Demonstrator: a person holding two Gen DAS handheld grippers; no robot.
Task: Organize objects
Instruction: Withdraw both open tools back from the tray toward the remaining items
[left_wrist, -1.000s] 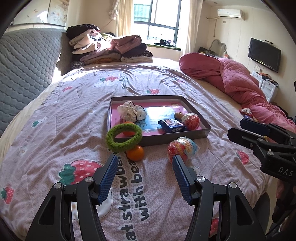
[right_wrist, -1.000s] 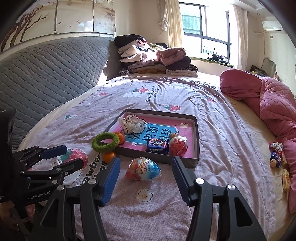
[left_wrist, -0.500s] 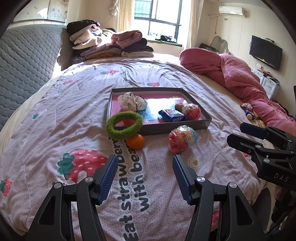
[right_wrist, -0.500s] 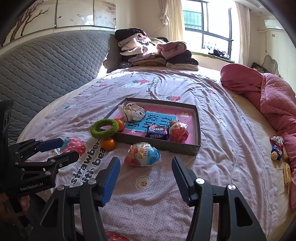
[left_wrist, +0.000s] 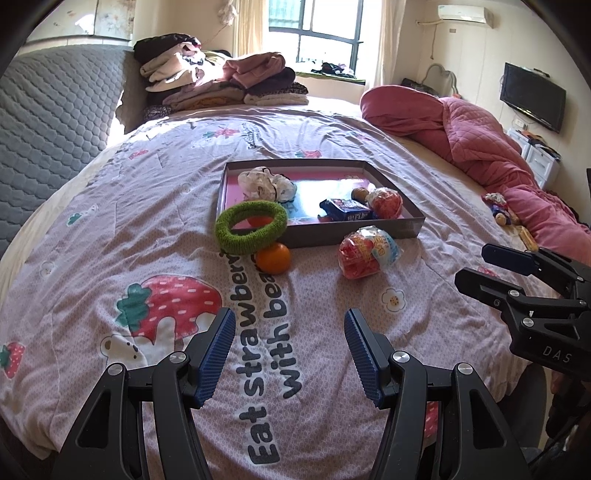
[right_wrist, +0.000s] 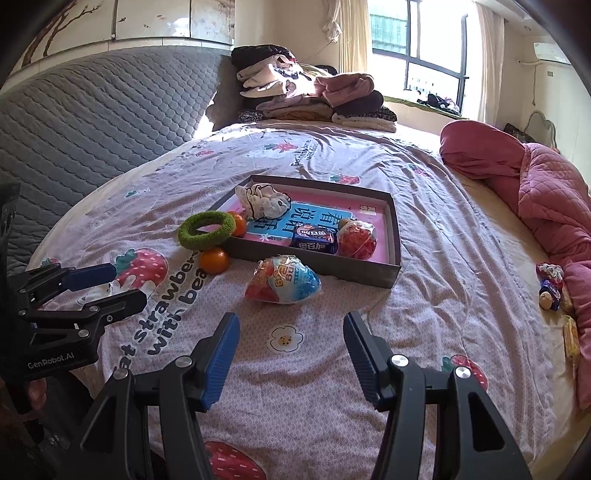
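Observation:
A shallow grey box (left_wrist: 354, 230) (right_wrist: 314, 269) with a pink floor lies on the bed. It holds a white cloth toy (left_wrist: 264, 182), a blue snack pack (left_wrist: 345, 209), a red wrapped ball (left_wrist: 386, 202) and an orange (left_wrist: 258, 220). A green fuzzy ring (left_wrist: 251, 226) (right_wrist: 205, 232) leans on its front left corner. An orange (left_wrist: 273, 257) (right_wrist: 213, 259) and a red-and-blue wrapped egg toy (left_wrist: 367, 251) (right_wrist: 282, 279) lie on the sheet in front. My left gripper (left_wrist: 290, 350) and right gripper (right_wrist: 290, 354) are open and empty, short of these.
Folded clothes (left_wrist: 218, 83) are stacked at the bed's head by the grey headboard (left_wrist: 44, 110). A pink quilt (left_wrist: 480, 147) lies along the right side, with small toys and snacks (right_wrist: 552, 288) beside it. A TV (left_wrist: 532, 96) hangs on the right wall.
Both grippers have drawn back from the box toward the foot of the bed, so the objects look farther away. Nothing on the bed has moved.

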